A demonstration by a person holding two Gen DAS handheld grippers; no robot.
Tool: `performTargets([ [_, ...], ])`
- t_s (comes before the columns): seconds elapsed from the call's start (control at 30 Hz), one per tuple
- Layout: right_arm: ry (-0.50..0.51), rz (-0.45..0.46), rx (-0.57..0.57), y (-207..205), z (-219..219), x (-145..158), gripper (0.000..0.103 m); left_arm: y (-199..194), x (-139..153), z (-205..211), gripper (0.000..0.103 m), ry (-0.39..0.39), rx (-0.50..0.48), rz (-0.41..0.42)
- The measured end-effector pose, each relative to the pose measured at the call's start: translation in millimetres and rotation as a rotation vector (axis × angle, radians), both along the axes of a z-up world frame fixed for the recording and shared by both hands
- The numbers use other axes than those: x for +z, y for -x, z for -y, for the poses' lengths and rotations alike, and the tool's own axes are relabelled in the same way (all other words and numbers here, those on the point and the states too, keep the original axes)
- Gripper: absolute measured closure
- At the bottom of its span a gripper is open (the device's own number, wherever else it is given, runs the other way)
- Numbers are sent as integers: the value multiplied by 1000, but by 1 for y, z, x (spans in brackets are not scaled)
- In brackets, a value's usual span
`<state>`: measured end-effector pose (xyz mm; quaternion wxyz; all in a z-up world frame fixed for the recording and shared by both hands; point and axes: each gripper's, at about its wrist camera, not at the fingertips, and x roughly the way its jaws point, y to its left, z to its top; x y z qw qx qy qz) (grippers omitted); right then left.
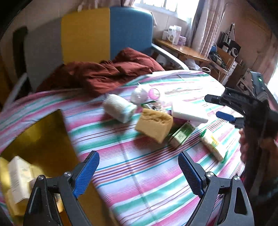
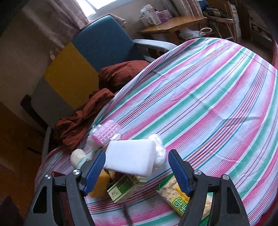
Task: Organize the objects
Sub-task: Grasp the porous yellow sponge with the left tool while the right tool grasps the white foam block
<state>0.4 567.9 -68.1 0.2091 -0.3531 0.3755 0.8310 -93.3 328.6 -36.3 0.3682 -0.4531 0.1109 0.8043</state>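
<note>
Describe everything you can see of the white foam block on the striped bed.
The white foam block is a plain rectangular slab with rounded edges, soft and matte-looking, unwrapped. It lies tilted, propped on the pile: its lower edge rests over the green box and yellow sponge, with clear crinkled plastic against its far end. No gripper touches it.

Lit by soft daylight from a blown-out bright window (image 1: 171,5) behind pale curtains, leaving the striped pink, green and white bedsheet (image 2: 199,97) evenly bright with only faint shadows. Strongly bent by fisheye distortion, with straight stripes bowed into arcs and black vignette filling the corners. Smeared by motion blur around the shiny gold cardboard box (image 1: 43,139) and the yellow rectangular sponge (image 1: 154,124); sharper on near foreground parts.
</note>
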Motion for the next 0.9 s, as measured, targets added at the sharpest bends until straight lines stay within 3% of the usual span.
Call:
performTargets([
  [0.3,26,-4,-1,1,-2,-2,26,38,-28,-49,9,-31,55,173],
  [0.63,35,2,3,2,-4,-4,25,80,-68,-56,3,-99,331,490],
  [0.77,21,17,4,5,-4,-5,25,84,-76,-62,3,-98,380,525],
  [0.9,3,35,-10,6,-6,-7,25,83,-76,-73,4,-93,366,495],
])
